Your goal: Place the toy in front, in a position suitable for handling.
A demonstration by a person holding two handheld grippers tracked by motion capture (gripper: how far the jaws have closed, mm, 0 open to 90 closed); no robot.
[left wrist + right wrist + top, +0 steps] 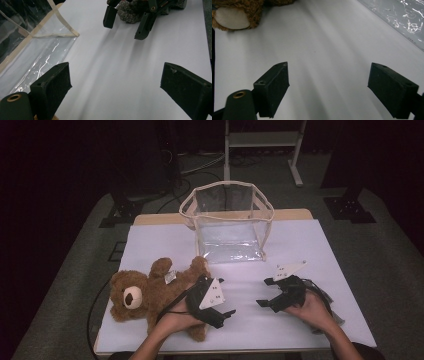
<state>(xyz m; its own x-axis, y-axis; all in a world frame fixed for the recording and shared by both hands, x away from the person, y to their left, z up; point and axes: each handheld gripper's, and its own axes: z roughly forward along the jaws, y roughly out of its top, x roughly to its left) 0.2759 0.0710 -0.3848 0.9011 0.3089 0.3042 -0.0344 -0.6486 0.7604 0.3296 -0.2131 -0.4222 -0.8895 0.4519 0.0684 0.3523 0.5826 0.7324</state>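
**Both claws apart, nothing held**

Your left claw (226,314) sits low over the desk (300,245) w/ jaws wide apart, nothing between them; your hand rests against the teddy bear (145,295). Bear lies on its back at the desk's front left, head toward the left edge. Your right claw (264,304) is also spread wide, empty, facing the left one. Clear plastic bag (227,222) stands open behind both, mid-desk.
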